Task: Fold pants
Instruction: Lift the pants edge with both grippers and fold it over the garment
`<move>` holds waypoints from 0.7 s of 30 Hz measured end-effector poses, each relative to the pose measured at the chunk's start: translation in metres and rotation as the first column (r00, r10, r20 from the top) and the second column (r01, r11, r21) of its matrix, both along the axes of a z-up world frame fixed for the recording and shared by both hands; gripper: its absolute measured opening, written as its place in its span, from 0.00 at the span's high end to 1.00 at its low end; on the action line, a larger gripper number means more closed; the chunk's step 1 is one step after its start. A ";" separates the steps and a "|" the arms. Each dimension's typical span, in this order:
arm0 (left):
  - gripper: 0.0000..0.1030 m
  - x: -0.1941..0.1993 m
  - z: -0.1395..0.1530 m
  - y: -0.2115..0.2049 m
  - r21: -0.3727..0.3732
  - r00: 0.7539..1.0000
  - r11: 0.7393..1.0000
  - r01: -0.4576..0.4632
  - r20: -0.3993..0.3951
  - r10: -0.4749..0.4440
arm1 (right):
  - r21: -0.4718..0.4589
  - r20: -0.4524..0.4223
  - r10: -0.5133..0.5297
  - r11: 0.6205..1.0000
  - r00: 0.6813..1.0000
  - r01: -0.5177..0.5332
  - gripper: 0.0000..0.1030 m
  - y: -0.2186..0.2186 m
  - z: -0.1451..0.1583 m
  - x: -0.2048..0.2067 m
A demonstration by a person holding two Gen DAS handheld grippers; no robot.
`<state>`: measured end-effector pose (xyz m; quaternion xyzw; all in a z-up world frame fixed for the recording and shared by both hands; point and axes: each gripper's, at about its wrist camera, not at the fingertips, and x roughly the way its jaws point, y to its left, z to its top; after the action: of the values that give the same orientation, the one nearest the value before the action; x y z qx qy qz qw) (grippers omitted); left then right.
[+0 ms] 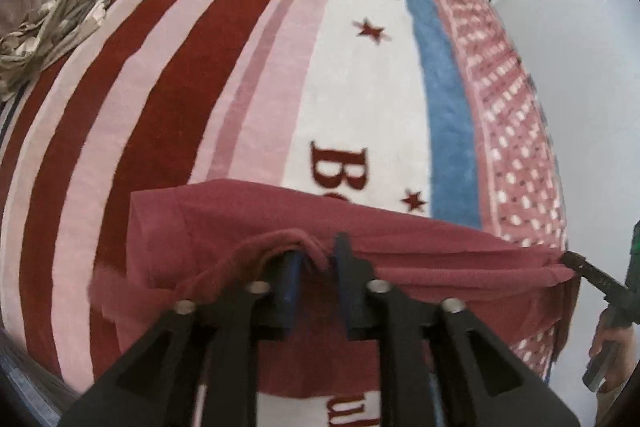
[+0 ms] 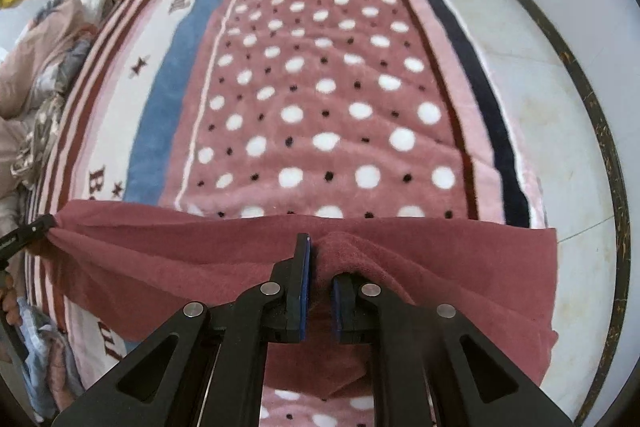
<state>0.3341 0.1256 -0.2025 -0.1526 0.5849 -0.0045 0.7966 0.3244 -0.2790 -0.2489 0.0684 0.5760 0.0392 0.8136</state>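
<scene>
A bed covered by a plush blanket (image 1: 224, 75) with dark red and pink stripes, a white band with red stars and lettering, a blue stripe and a polka-dot panel (image 2: 320, 87) fills both views; white tiled floor (image 2: 552, 75) lies open along the bed's right edge, and wooden wardrobe doors stand beyond its far end. Crumpled bedding (image 1: 60, 7) is heaped at the far left.

The dark pink pants (image 1: 248, 227) are held stretched crosswise over the near part of the blanket, their long axis running left to right, with taut folds between the two grips and the rest hanging down toward the cameras. The left gripper (image 1: 316, 263) has its fingers closed on a bunched fold of the cloth near the left end. The right gripper (image 2: 322, 267) pinches a raised ridge of fabric toward the right end, where the pants (image 2: 460, 267) overhang the bed's edge above the floor.
</scene>
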 end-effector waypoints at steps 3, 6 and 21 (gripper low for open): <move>0.48 0.001 -0.005 0.004 0.035 1.000 0.999 0.000 -0.009 0.001 | -0.013 -0.021 -0.007 1.000 1.000 0.007 0.91 0.002 -0.009 0.004; 0.43 -0.004 0.005 0.010 0.055 0.999 0.998 0.021 0.024 -0.022 | -0.004 -0.037 -0.005 1.000 0.999 0.005 0.78 0.005 -0.011 0.005; 0.37 -0.053 -0.001 0.076 0.126 0.999 0.992 0.016 -0.051 -0.009 | 0.005 0.019 -0.015 1.000 1.000 0.015 0.47 0.019 0.020 -0.028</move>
<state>0.2814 0.2020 -0.2038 -0.0983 0.6046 0.0314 0.7898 0.2965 -0.2595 -0.2287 0.0741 0.5676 0.0352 0.8192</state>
